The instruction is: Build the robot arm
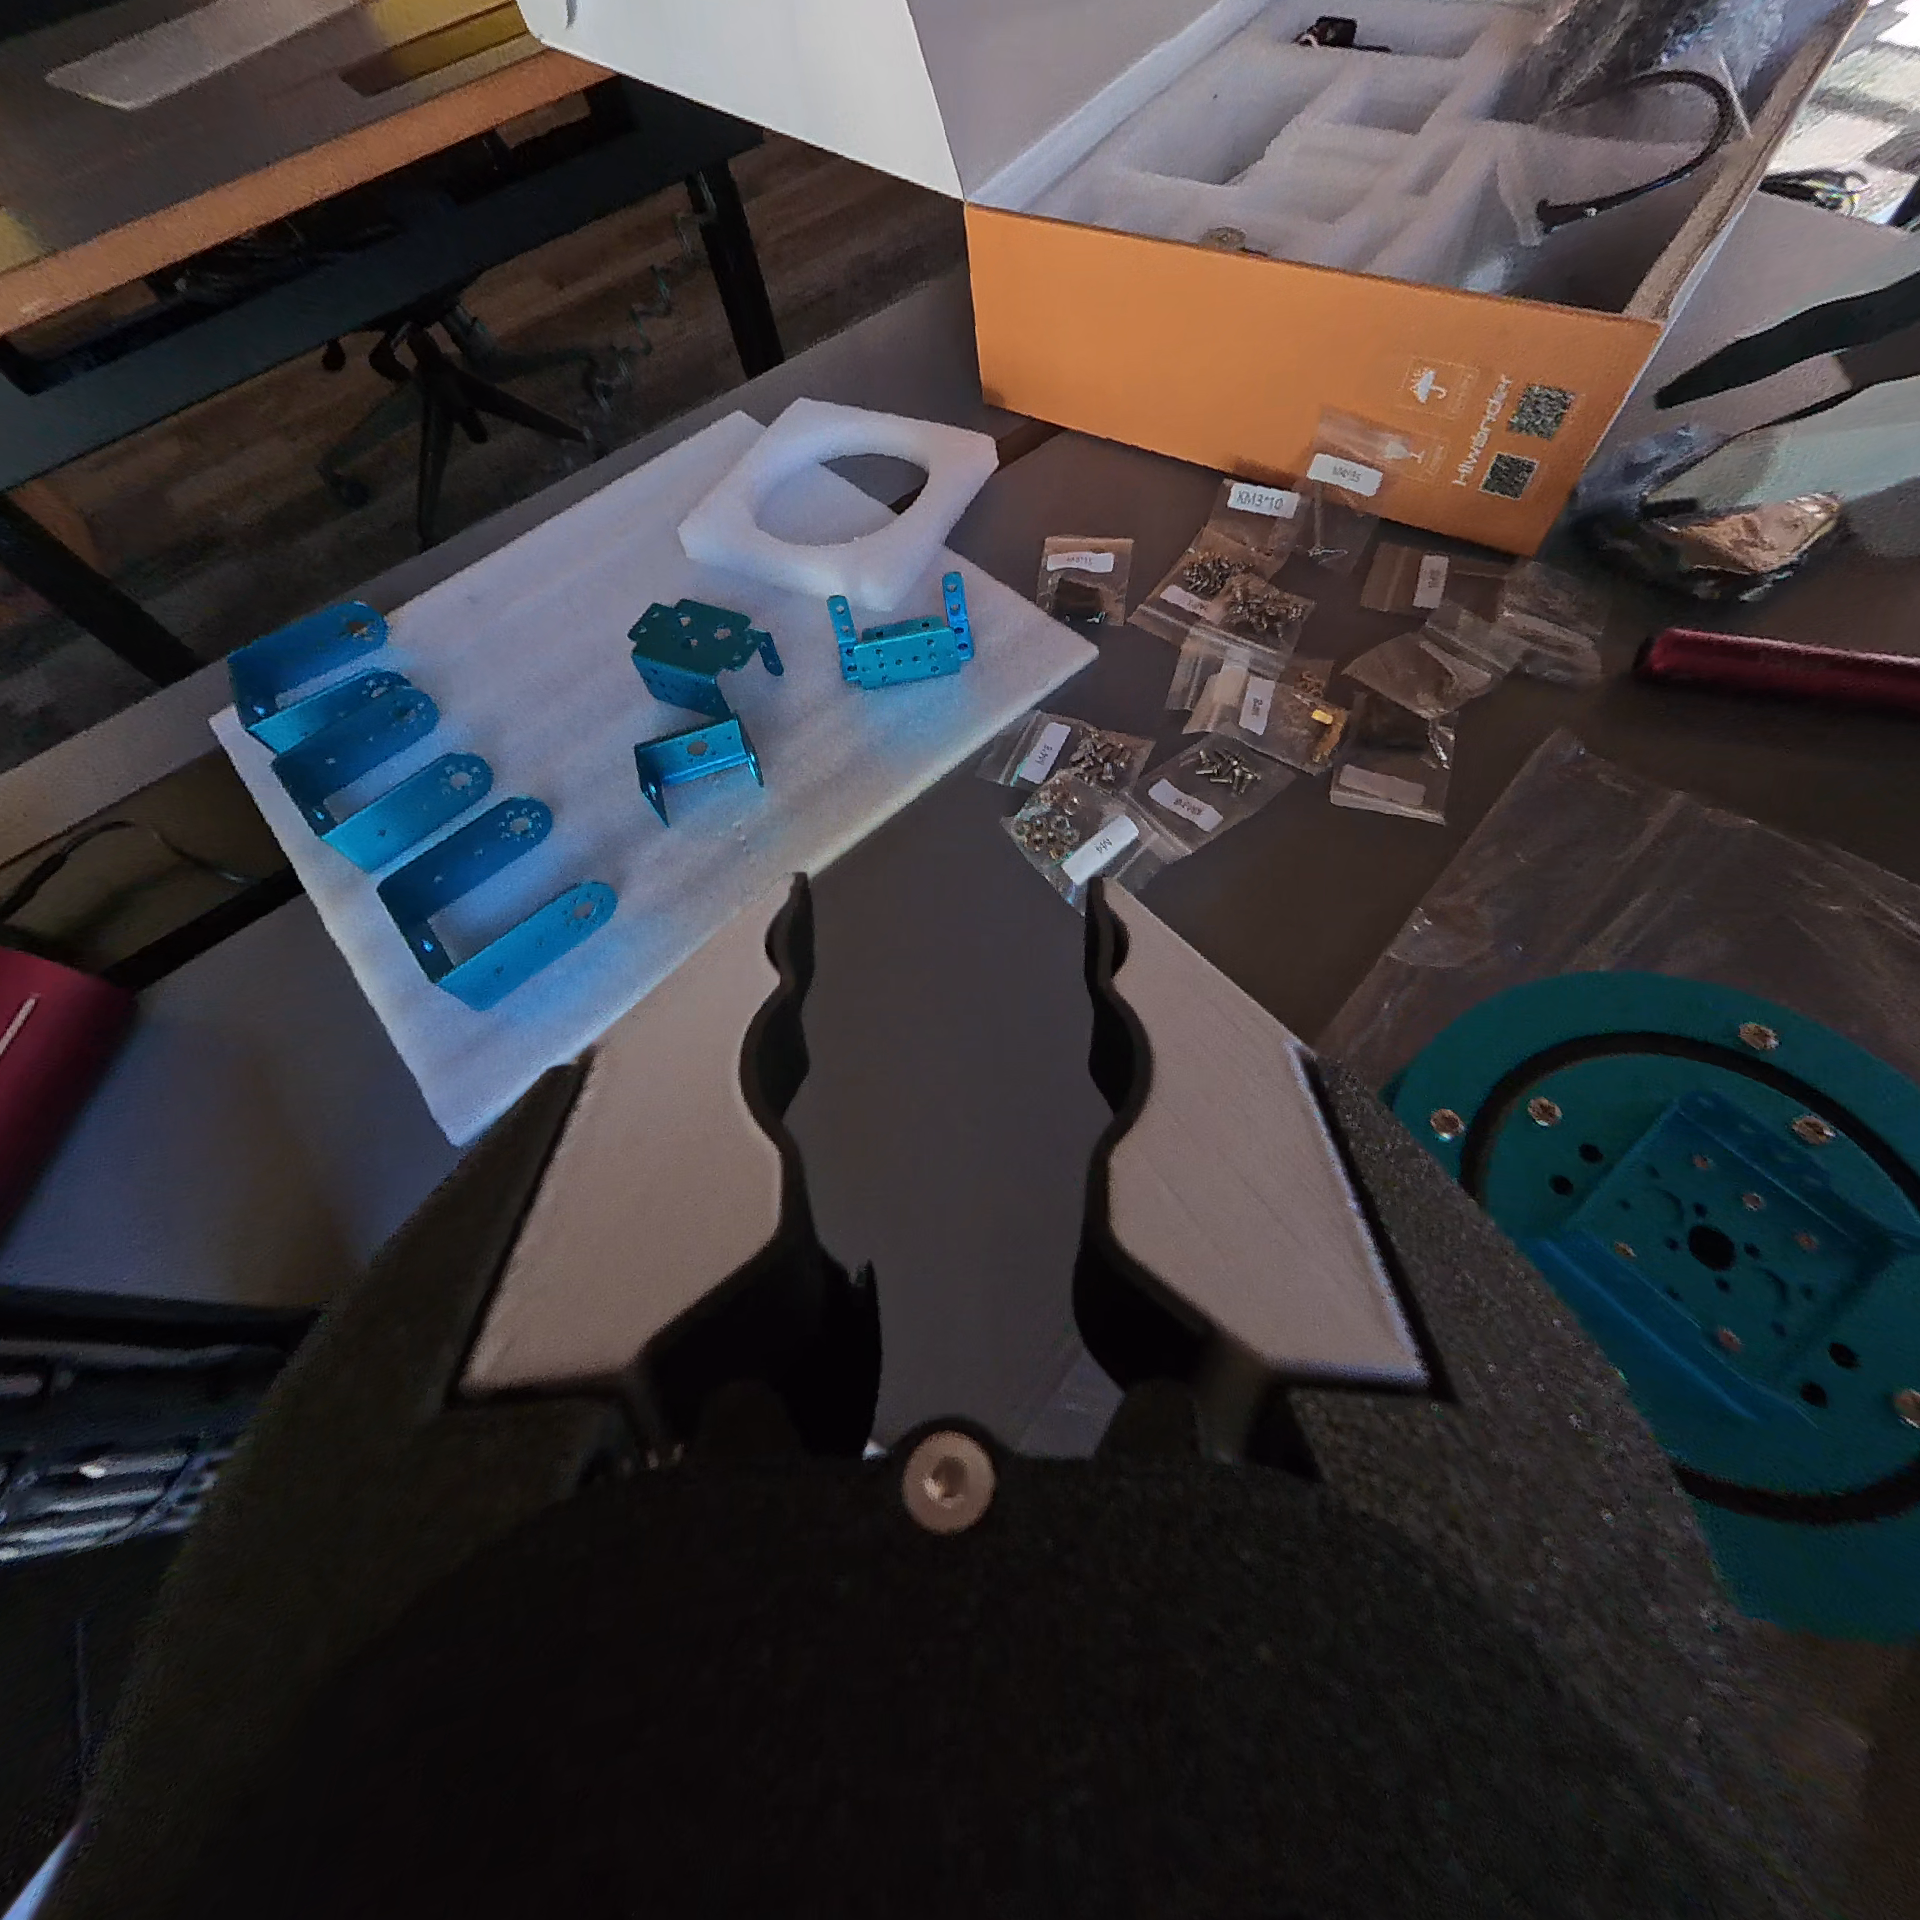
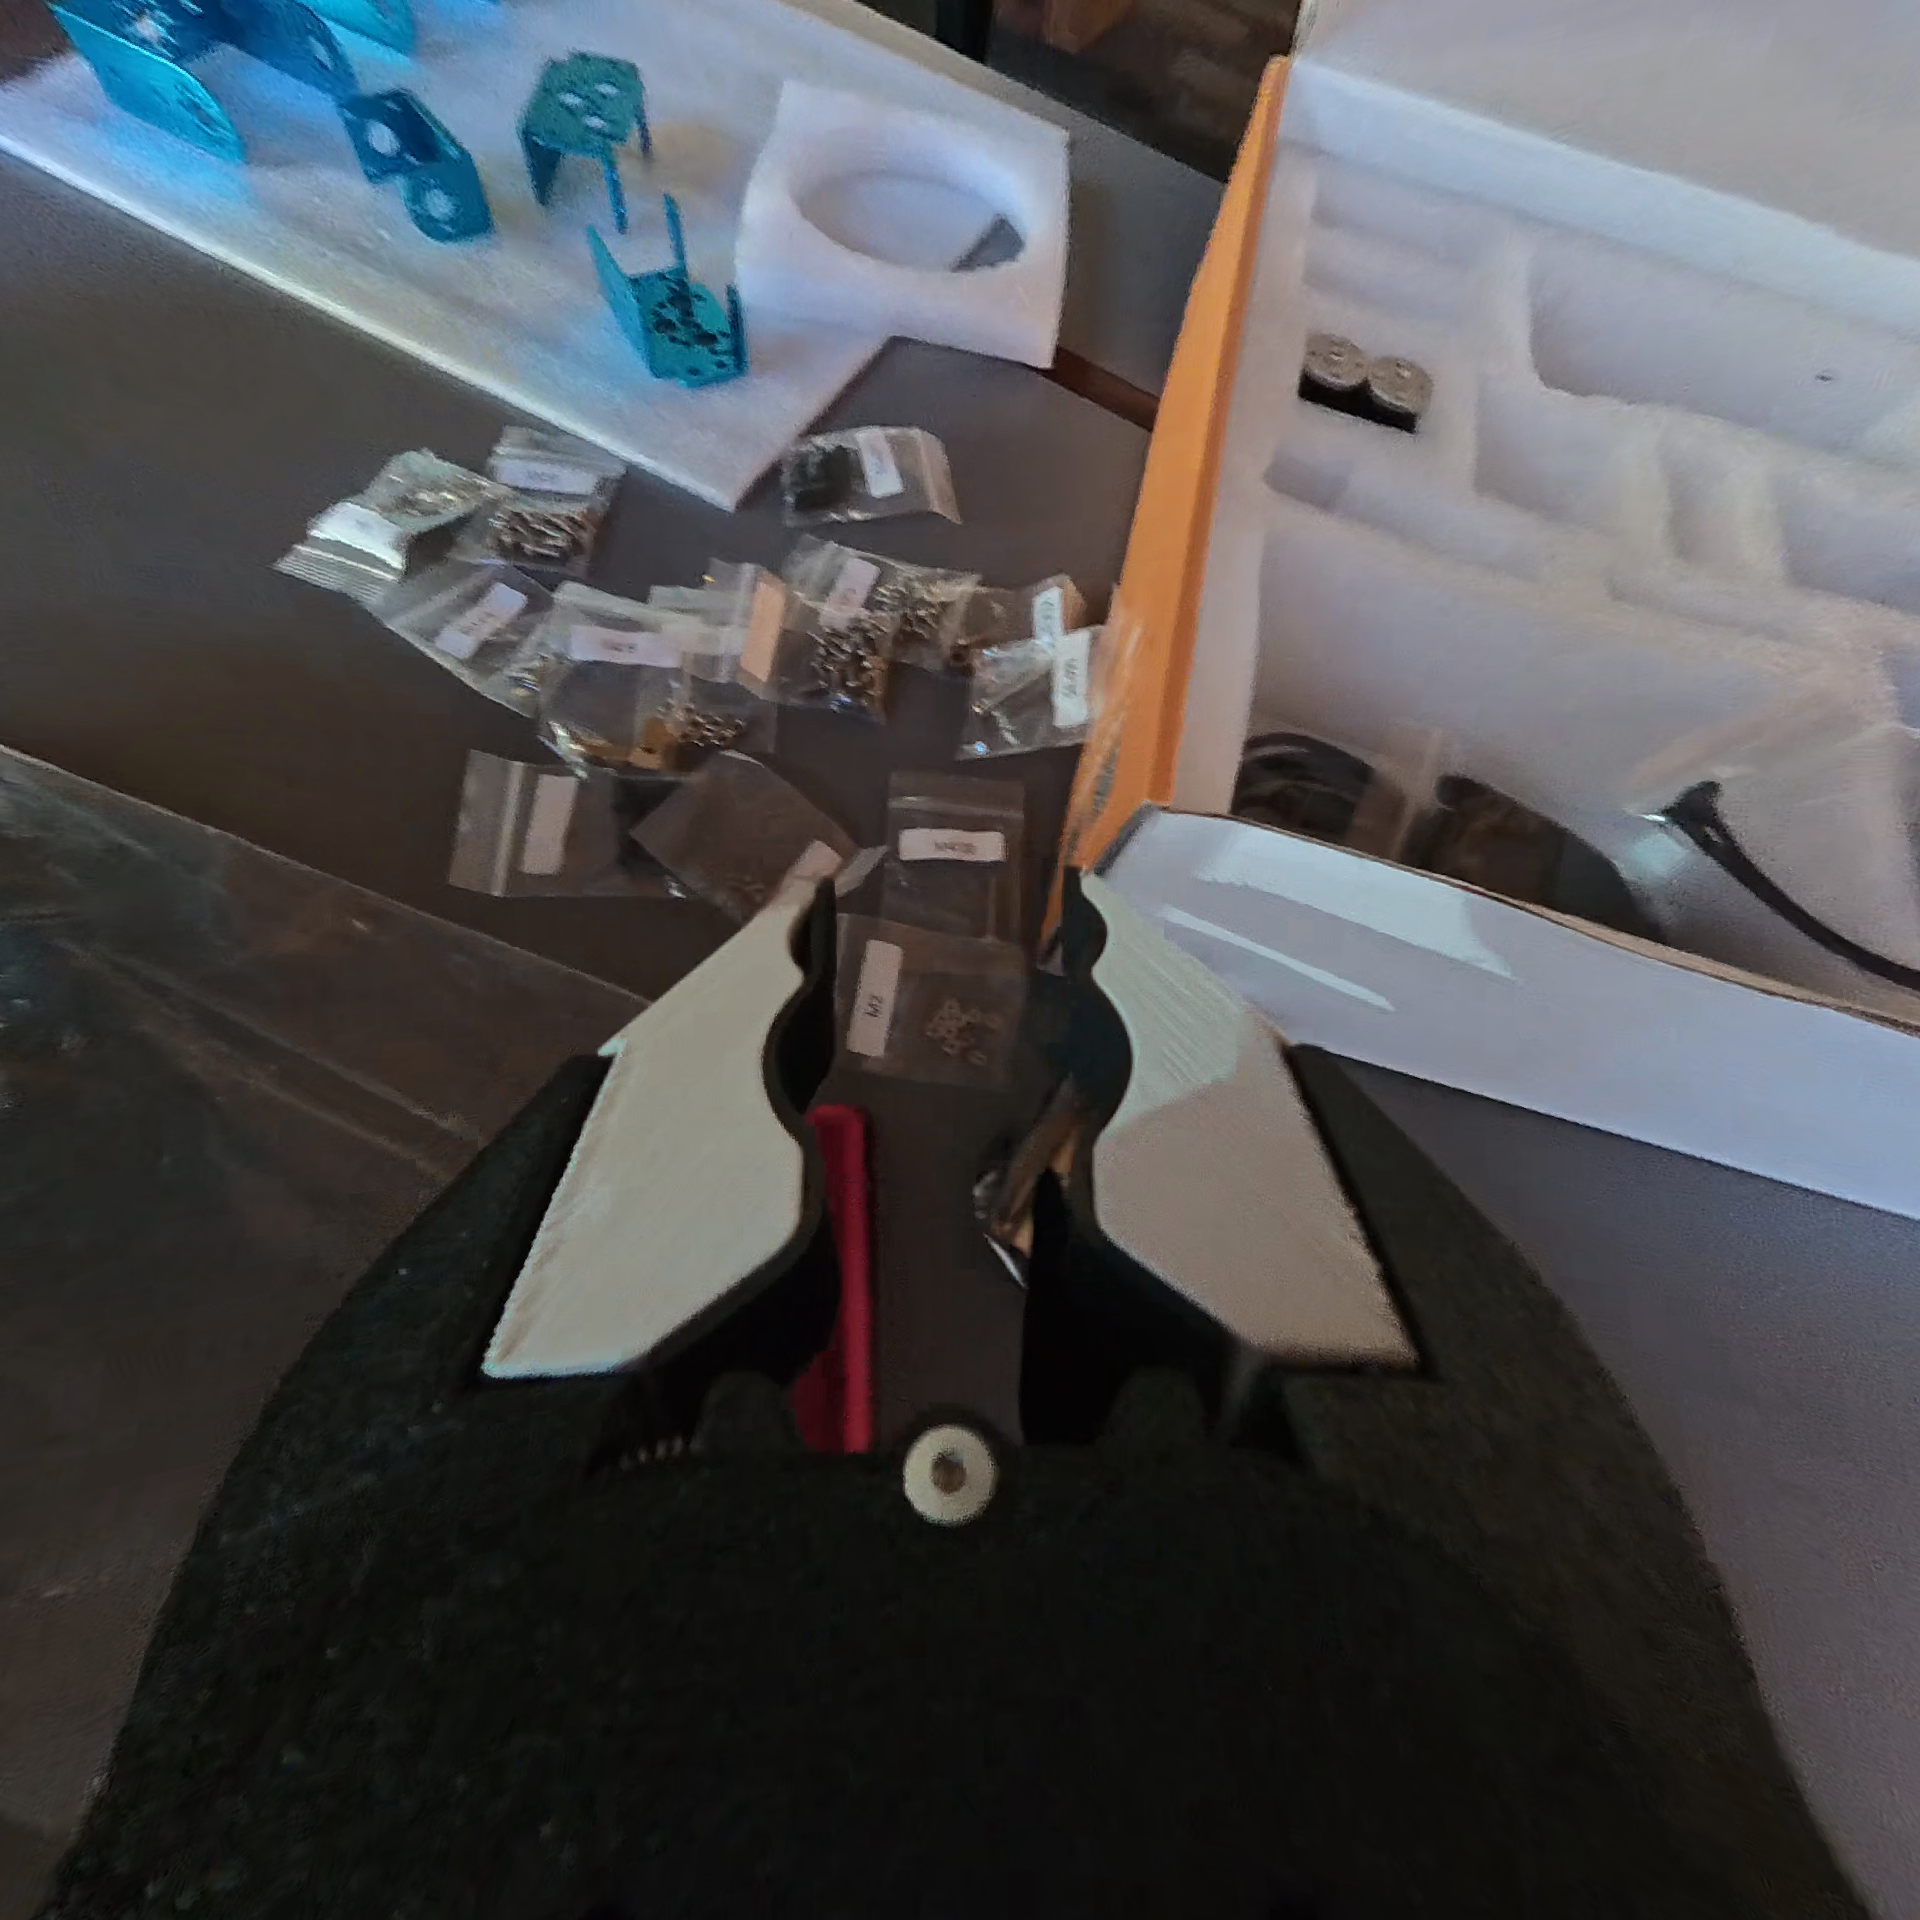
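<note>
My left gripper (image 1: 948, 899) is open and empty, held above the dark table by the near edge of a white foam sheet (image 1: 582, 831). Several blue metal brackets (image 1: 416, 790) lie on that sheet. Several small clear bags of screws and nuts (image 1: 1226, 665) lie just beyond the right fingertip. My right gripper (image 2: 951, 899) is open and empty, over a small bag of nuts (image 2: 925, 1008), a red tool handle (image 2: 842, 1247) and a shiny crumpled bag (image 2: 1039, 1153). The right gripper also shows in the left wrist view (image 1: 1704, 390), at the far right.
An open orange box (image 1: 1247, 343) with white foam inserts stands at the back; its side (image 2: 1174, 499) is right of my right gripper. A white foam ring (image 1: 842, 499) rests on the sheet. A teal round plate with a blue bracket (image 1: 1683, 1247) lies near right on clear plastic (image 1: 1558, 883).
</note>
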The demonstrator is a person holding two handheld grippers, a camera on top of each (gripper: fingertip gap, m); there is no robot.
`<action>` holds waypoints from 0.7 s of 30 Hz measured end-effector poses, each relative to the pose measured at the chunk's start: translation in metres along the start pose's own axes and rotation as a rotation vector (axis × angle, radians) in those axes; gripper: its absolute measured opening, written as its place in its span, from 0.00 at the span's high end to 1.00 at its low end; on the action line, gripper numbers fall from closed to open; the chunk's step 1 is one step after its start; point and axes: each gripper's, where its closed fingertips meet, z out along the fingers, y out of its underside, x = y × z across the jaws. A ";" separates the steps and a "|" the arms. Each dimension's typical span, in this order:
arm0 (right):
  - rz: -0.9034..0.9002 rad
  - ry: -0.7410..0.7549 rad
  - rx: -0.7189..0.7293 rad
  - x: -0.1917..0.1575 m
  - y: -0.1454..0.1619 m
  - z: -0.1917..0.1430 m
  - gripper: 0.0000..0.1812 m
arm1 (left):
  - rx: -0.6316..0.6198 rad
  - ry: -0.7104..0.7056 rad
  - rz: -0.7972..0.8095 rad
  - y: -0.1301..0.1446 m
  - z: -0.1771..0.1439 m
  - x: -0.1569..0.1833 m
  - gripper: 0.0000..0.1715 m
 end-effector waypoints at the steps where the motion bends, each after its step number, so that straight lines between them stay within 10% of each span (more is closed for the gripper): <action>1: 0.000 0.011 -0.005 0.002 0.001 -0.001 0.79 | 0.009 -0.004 0.002 0.000 0.004 -0.002 0.70; 21: -0.024 -0.105 -0.187 -0.021 0.034 0.014 0.84 | -0.027 -0.045 -0.074 0.048 0.019 -0.030 0.70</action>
